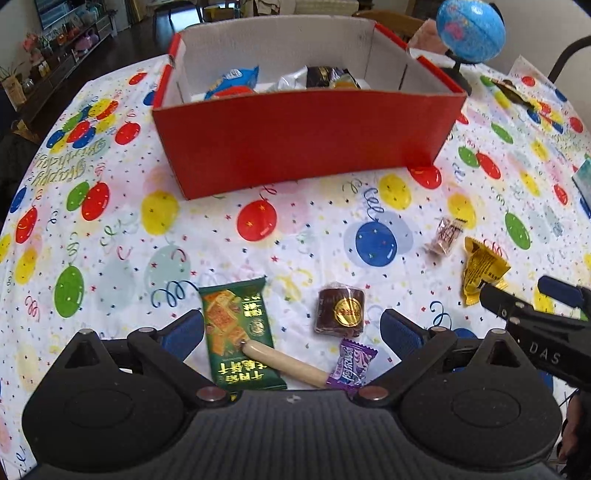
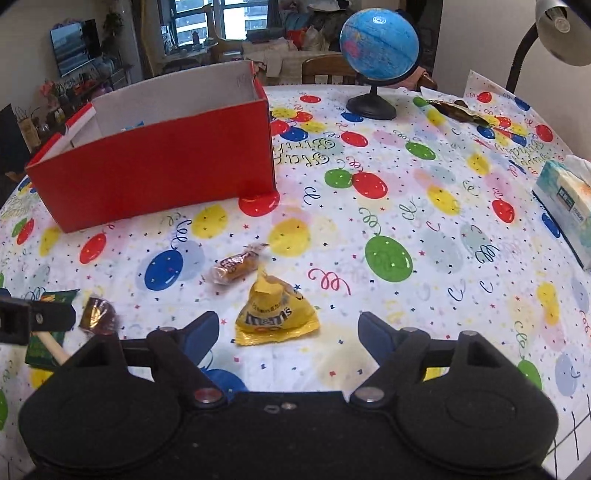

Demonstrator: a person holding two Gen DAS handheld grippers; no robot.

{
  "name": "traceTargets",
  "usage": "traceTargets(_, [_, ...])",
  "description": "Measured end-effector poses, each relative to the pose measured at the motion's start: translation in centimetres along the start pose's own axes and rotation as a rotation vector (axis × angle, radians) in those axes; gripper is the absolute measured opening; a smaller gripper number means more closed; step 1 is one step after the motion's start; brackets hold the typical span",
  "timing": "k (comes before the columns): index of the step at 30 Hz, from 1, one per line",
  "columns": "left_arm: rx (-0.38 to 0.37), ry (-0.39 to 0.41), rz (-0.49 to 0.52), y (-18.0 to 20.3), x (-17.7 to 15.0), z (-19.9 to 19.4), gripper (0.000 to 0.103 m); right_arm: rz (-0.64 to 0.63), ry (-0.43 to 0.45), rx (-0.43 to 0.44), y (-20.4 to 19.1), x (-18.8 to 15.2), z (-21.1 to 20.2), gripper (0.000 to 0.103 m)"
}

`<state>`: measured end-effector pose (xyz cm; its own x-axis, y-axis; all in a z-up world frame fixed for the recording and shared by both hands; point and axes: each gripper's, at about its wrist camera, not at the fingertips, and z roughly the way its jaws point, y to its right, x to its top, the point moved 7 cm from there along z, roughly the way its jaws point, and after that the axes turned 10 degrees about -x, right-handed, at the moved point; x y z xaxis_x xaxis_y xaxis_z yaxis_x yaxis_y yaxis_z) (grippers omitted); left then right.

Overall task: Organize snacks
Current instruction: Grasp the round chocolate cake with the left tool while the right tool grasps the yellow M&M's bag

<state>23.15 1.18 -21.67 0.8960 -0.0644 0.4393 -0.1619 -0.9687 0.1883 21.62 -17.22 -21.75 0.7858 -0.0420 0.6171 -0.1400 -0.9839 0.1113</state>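
A red box [image 1: 295,136] with several snacks inside stands on the balloon tablecloth; it also shows in the right wrist view [image 2: 155,173]. My left gripper [image 1: 291,328] is open over a green cracker pack [image 1: 238,332], a sausage stick [image 1: 284,363], a purple candy [image 1: 352,363] and a brown round cake [image 1: 340,312]. My right gripper [image 2: 288,332] is open just before a yellow M&M's bag [image 2: 275,314], with a clear-wrapped candy [image 2: 232,266] beyond. The right gripper also shows in the left wrist view [image 1: 517,291], beside the yellow bag [image 1: 480,271].
A globe [image 2: 378,48] stands at the table's far side, a tissue box [image 2: 569,206] at the right edge, and a dark wrapper [image 2: 458,110] near the far right. A lamp [image 2: 561,29] hangs at the upper right. A chair [image 2: 325,70] is behind the table.
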Motion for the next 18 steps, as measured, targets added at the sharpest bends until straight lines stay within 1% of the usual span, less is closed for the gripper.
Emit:
traceTargets(7, [0.034, 0.007, 0.069, 1.7, -0.2, 1.7, 0.101, -0.041, -0.014, 0.025, -0.4, 0.5, 1.6, 0.082])
traceTargets(12, [0.025, -0.005, 0.07, 2.1, -0.2, 2.5, 0.088, -0.051, -0.044, 0.047, -0.5, 0.6, 2.6, 0.077])
traceTargets(14, [0.013, -0.018, 0.063, 2.2, -0.3, 2.8, 0.077, -0.058, -0.042, 0.051, -0.6, 0.7, 2.8, 0.071])
traceTargets(15, [0.014, -0.022, 0.056, 2.1, -0.3, 3.0, 0.074, -0.063, -0.042, 0.056, -0.6, 0.7, 2.9, 0.069])
traceTargets(16, [0.013, -0.027, 0.051, 2.0, -0.3, 3.1, 0.067, -0.065, -0.044, 0.06, -0.7, 0.8, 3.0, 0.066])
traceTargets(17, [0.013, -0.031, 0.046, 2.0, -0.3, 3.2, 0.063, -0.065, -0.047, 0.068, -0.7, 0.8, 3.1, 0.061])
traceTargets(18, [0.016, -0.035, 0.04, 1.9, -0.4, 3.3, 0.063, -0.065, -0.051, 0.076, -0.8, 0.8, 3.2, 0.057])
